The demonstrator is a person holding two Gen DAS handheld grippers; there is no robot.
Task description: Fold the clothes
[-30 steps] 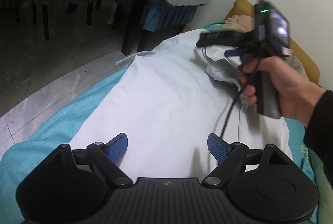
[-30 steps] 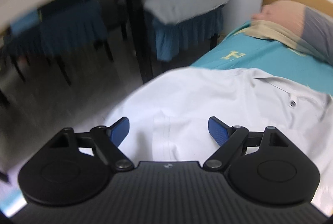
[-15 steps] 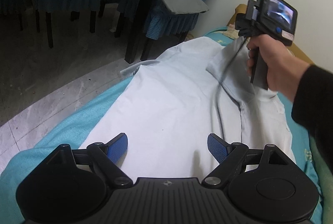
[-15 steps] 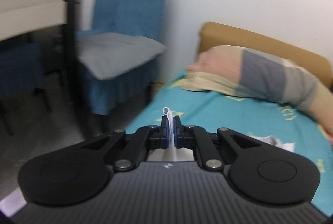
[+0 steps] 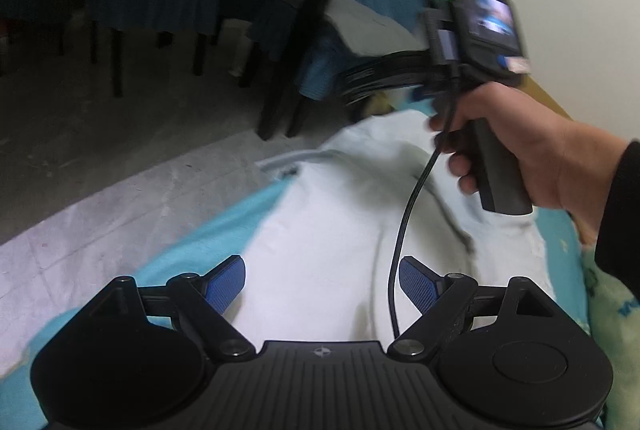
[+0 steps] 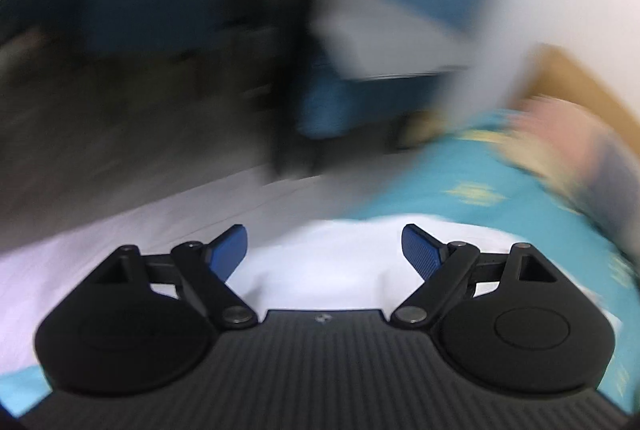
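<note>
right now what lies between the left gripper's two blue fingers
In the left wrist view, only the pale white shirt shows between the open left gripper fingers, beside a thin black cable.

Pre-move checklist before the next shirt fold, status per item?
1. Left gripper open over the white shirt: ok.
2. Right gripper open, holding nothing: ok.
3. Black cable clear of the left gripper: not ok, it hangs just inside the right finger pad.
4. Shirt flat on the teal bedsheet: cannot tell, its far end is ridged.
5. Right wrist view sharp enough to aim: not ok, heavy motion blur.
</note>
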